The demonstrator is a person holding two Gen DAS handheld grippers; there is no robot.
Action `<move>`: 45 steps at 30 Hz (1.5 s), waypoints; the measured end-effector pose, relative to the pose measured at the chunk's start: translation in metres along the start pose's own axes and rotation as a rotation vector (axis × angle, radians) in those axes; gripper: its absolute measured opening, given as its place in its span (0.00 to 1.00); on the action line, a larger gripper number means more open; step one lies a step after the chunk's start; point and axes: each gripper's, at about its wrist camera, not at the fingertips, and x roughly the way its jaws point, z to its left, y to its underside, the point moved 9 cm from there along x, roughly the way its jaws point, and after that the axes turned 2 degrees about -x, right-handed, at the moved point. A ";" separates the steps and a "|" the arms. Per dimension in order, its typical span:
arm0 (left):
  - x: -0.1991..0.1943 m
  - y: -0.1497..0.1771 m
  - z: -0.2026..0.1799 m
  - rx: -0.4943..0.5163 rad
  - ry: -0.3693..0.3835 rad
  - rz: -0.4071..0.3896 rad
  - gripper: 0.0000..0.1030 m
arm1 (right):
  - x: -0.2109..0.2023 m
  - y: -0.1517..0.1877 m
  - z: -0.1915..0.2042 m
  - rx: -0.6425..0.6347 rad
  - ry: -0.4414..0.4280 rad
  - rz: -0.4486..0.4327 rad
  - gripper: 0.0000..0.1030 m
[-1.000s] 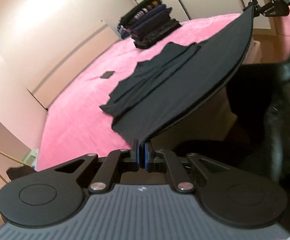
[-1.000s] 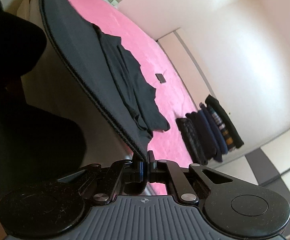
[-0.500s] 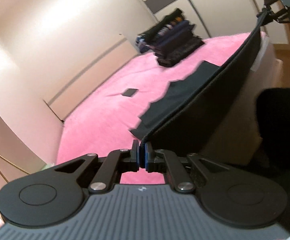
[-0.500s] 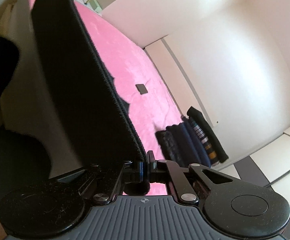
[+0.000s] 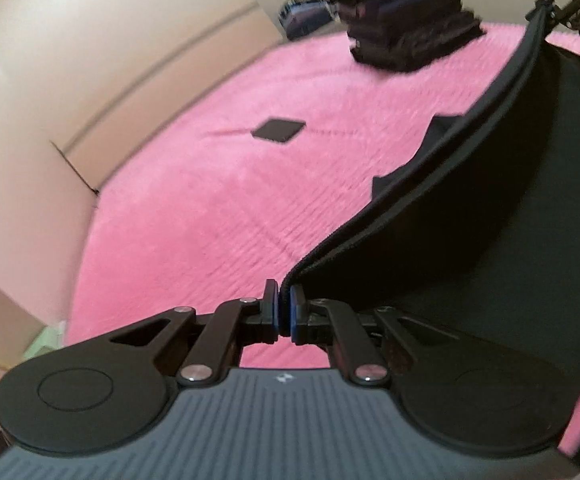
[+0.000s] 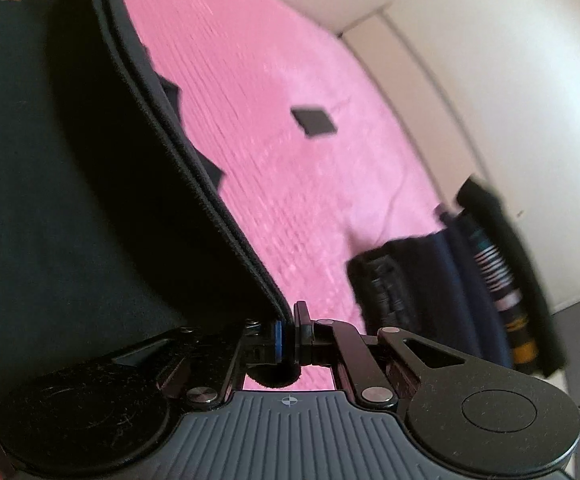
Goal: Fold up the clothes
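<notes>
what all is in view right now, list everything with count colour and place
black garment: one, black, hem stretched taut between the two grippers, the rest trailing down onto the bed
pink bedcover: one, pink and fuzzy, fills the middle of both views
stack of folded clothes: one pile, dark navy and black with a striped piece, far side of the bed near the wall
small flat square: one, black, lying alone mid-bed; too blurred to identify
wall: beige, behind the bed
left gripper: one, black with blue pads, shut on the garment's hem
right gripper: one, black with blue pads, shut on the hem's other end
</notes>
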 end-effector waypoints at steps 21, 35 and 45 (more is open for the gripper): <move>0.153 0.019 0.048 -0.246 -0.016 0.137 0.12 | 0.083 0.051 -0.049 0.819 -0.203 0.008 0.85; 0.030 0.057 -0.075 -0.225 0.244 0.133 0.19 | -0.059 0.060 0.090 1.092 -0.517 -0.156 0.84; -0.031 0.060 -0.090 -0.157 0.130 0.067 0.21 | -0.139 0.031 0.120 0.978 -0.323 -0.208 0.84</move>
